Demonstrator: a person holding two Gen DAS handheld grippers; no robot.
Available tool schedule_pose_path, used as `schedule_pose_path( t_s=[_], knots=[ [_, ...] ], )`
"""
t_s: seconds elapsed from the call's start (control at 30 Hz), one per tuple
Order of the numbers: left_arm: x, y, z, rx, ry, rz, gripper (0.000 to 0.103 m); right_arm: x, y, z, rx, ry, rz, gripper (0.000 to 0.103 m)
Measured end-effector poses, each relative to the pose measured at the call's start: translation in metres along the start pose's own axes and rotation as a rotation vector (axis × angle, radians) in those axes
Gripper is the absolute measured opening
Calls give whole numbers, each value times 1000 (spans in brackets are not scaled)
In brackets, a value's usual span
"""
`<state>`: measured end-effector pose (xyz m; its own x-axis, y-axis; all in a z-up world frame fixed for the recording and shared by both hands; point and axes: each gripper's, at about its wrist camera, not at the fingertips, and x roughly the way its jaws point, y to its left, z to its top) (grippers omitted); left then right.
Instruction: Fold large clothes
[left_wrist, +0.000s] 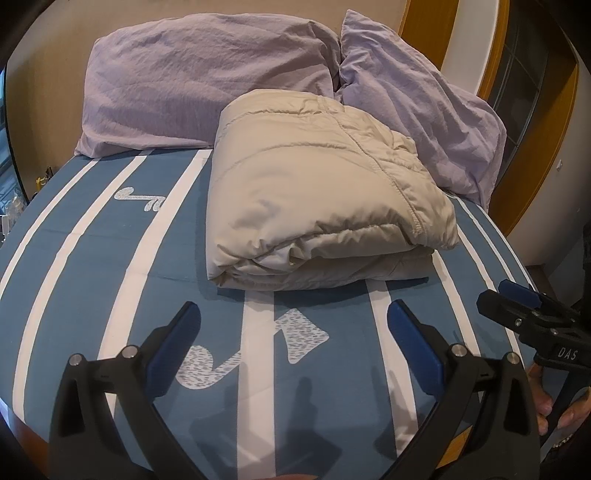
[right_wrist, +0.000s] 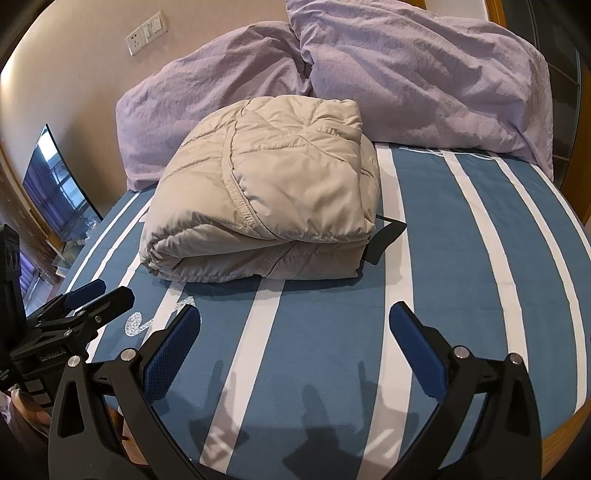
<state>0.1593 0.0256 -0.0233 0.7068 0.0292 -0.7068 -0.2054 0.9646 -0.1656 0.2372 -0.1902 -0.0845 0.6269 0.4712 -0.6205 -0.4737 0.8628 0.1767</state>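
A beige padded jacket (left_wrist: 317, 192) lies folded into a thick bundle on the blue bed sheet with white stripes (left_wrist: 74, 266); it also shows in the right wrist view (right_wrist: 266, 192). A black strap (right_wrist: 386, 236) sticks out from its right side. My left gripper (left_wrist: 293, 314) is open and empty, hovering over the sheet just in front of the bundle. My right gripper (right_wrist: 295, 314) is open and empty, also short of the bundle. The right gripper shows at the right edge of the left wrist view (left_wrist: 524, 295); the left gripper shows at the left edge of the right wrist view (right_wrist: 92, 295).
Two purple pillows (left_wrist: 207, 81) (left_wrist: 424, 110) lean against the wall behind the jacket. A wooden frame (left_wrist: 417, 29) and window are at the right. A TV screen (right_wrist: 55, 184) stands left of the bed. The bed's wooden front edge (right_wrist: 554, 435) is near.
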Motion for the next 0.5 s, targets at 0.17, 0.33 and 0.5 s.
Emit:
schedule_pose_path(
  t_s=[0.17,0.33,0.5],
  knots=[
    [0,-3,0,3,-1,-3,101,-2,0,-1,5,-1,6,102],
    [-1,-5,0,5,-1,-7,101,-2,-1,-1,7,0,6,102],
    [-1,-6,0,4,-2,-5,101,-2,-3,-1,10,3,12,102]
  ],
)
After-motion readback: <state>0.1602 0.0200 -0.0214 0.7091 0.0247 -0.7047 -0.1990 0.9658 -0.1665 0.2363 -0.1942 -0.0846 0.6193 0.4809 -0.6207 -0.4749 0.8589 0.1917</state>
